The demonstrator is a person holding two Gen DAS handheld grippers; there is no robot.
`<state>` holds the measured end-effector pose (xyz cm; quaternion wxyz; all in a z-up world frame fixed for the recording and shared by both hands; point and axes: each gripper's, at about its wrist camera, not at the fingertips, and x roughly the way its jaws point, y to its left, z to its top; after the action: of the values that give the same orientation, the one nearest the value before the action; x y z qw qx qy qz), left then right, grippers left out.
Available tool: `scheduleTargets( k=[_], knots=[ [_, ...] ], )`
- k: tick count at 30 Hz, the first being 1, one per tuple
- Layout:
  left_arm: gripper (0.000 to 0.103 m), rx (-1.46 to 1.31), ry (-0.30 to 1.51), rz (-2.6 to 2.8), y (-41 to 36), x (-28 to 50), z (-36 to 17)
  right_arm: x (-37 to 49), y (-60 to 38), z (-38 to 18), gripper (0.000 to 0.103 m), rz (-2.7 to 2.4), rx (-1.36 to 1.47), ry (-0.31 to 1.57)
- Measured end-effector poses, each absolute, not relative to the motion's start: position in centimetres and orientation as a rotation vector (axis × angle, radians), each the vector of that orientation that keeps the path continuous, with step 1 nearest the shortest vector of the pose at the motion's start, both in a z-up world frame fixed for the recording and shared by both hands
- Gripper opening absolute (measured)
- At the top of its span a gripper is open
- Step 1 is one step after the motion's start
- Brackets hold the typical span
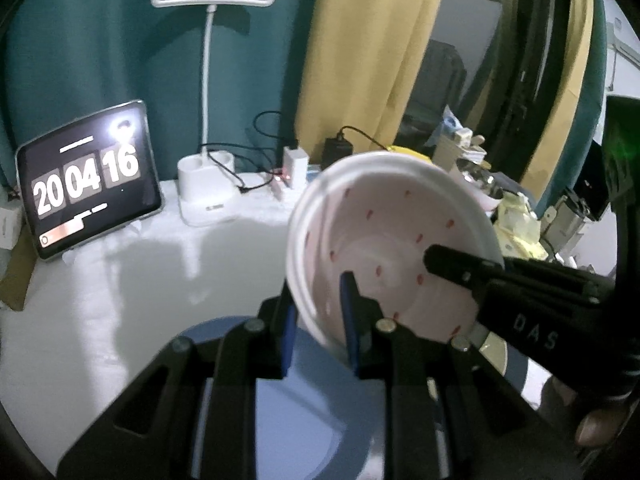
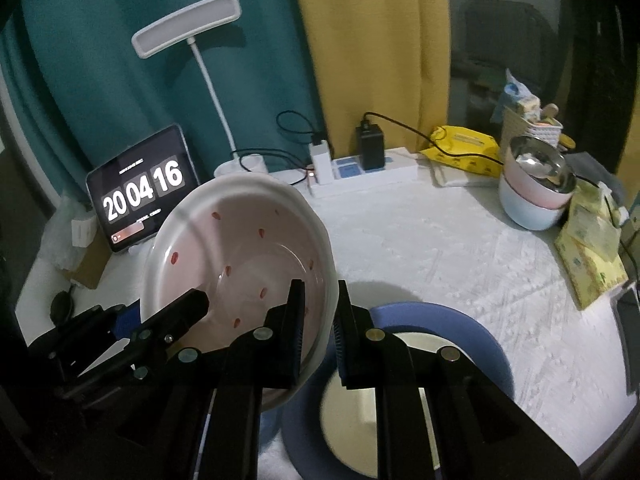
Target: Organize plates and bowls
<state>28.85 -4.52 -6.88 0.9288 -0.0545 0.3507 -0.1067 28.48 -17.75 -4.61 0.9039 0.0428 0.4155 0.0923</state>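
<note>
Two grippers share one load here: the white dish with red flecks, pinched at its rim from opposite sides and held tilted in the air above the blue plate.

From the left wrist camera, the left gripper (image 1: 320, 316) has its blue-padded fingers (image 1: 349, 320) nipped on the dish (image 1: 384, 248) at its lower rim, one pad inside the bowl and one outside. The right gripper (image 1: 452, 268) reaches in from the right of the dish, one black fingertip lying over its inner face. The blue plate (image 1: 296, 408) sits directly beneath the dish on the white table (image 1: 120, 280).

From the right wrist camera, the right gripper (image 2: 318, 320) clamps the dish (image 2: 240, 248) at its lower right rim, the wall between its fingers (image 2: 294, 320). The left gripper (image 2: 180, 312) comes in from the left of the dish, its tip over the inner face. The blue plate (image 2: 472, 344), with a paler disc at its centre, lies below and right of the dish. A stack of bowls (image 2: 532, 196), steel on top, stands well right of the dish on the table (image 2: 420, 248).

As I judge it, the dish's open face tips toward the cameras, so both hands must level it together before lowering; the blue plate is nearer the right hand.
</note>
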Motion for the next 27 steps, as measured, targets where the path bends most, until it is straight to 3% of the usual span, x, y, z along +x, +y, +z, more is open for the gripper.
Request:
scheduleTargets(
  k=[27],
  knots=[
    [0.021, -0.019, 0.757, -0.292, -13.3, 27.1, -7.6, 24.7, -26.8, -5.8, 0.014, 0.120, 0.182, 0.858]
  ],
)
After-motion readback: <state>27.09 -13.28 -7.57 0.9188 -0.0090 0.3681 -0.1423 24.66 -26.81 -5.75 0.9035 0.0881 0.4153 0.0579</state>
